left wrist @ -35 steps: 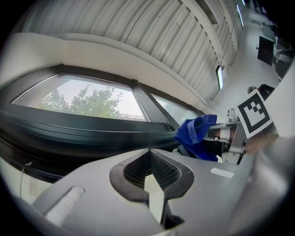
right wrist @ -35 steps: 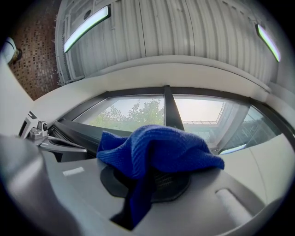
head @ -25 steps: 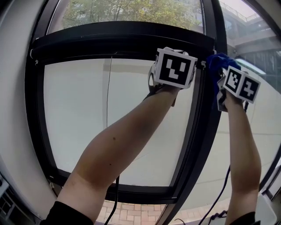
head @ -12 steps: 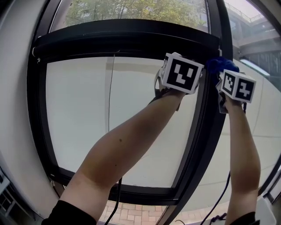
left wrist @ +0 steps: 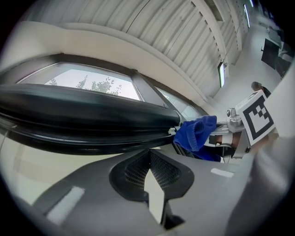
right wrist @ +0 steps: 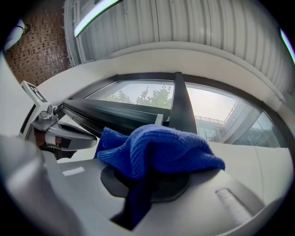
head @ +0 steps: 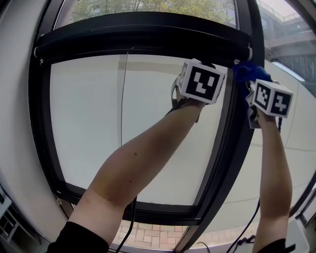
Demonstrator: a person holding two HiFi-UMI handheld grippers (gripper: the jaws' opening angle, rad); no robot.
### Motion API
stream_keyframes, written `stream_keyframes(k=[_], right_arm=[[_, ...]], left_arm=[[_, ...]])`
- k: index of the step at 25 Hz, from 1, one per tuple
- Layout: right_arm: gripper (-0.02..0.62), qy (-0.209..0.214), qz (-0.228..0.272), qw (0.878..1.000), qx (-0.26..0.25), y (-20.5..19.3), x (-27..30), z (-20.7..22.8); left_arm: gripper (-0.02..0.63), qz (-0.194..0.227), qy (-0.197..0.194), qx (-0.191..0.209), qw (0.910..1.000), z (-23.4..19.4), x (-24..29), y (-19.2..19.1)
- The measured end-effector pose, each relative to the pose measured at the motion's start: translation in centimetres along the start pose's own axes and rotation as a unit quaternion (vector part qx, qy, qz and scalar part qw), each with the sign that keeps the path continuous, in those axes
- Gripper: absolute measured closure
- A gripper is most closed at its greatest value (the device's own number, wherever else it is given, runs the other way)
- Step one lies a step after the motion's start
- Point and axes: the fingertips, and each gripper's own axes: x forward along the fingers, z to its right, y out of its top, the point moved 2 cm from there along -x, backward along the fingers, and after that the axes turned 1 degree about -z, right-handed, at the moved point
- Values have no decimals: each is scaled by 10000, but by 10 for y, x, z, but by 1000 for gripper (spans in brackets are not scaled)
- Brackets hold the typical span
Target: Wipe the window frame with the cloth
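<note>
The black window frame (head: 138, 37) fills the head view, with a vertical bar (head: 232, 133) at its right. A blue cloth (head: 248, 71) is bunched where that bar meets the top rail. My right gripper (right wrist: 154, 177) is shut on the cloth (right wrist: 156, 147), which drapes over its jaws just below the frame (right wrist: 182, 106). My left gripper (left wrist: 150, 174) is shut with nothing in it. It points at the underside of the top rail (left wrist: 83, 115), just left of the cloth (left wrist: 196, 131). In the head view both marker cubes hide the jaws.
Glass panes lie on both sides of the vertical bar, with trees (head: 148, 7) beyond the upper pane. A black cable (head: 129, 225) hangs by the lower rail. A pale wall (head: 15, 123) borders the window on the left. A person's head (left wrist: 256, 86) shows far off.
The cloth, which hung lower along the vertical bar a second ago, is now bunched at the top corner. Both grippers have shifted slightly to the right.
</note>
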Motion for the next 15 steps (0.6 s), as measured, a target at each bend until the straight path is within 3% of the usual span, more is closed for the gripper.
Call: stream_keyframes(k=[15], right_arm=[[548,57,-139,9999,-59,-39,-23,-14]], left_arm=[[614,-279,-129,-213,9993,6,-2,-37]])
